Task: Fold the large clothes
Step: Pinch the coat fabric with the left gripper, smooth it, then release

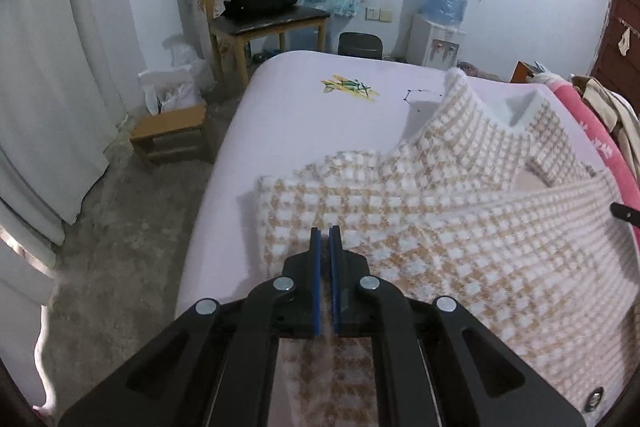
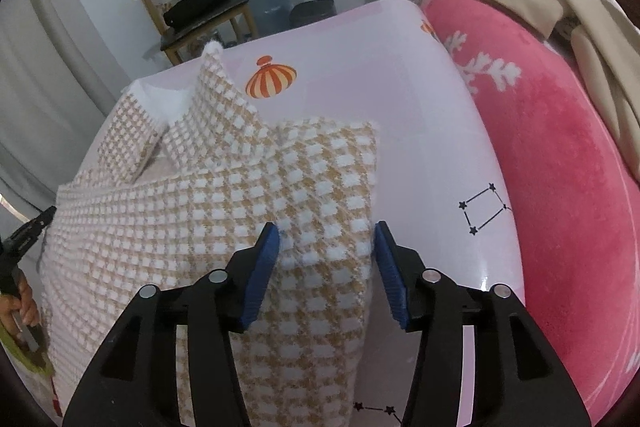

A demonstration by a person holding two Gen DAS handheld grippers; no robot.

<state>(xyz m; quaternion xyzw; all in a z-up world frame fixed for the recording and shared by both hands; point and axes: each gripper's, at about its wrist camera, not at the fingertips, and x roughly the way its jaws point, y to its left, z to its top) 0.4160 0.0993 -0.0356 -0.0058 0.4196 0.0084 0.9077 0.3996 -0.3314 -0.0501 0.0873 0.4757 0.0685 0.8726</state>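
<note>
A tan-and-white checked fleece garment point(image 1: 440, 219) lies on the pale pink bed sheet point(image 1: 304, 107), its collar raised at the far end and a sleeve folded across the body. My left gripper point(image 1: 325, 235) hovers over the garment's near left edge, its blue pads almost together with nothing visible between them. In the right wrist view the same garment point(image 2: 224, 211) fills the left half. My right gripper point(image 2: 326, 239) is open, its pads straddling the garment's near right edge without clamping it.
A pink blanket point(image 2: 560, 155) with beige clothes point(image 2: 580, 39) on it lies along the bed's right side. A wooden chair point(image 1: 260, 15) with a black bag, a small stool point(image 1: 172, 131), a water dispenser point(image 1: 440, 27) and white curtains point(image 1: 48, 87) stand around the bed.
</note>
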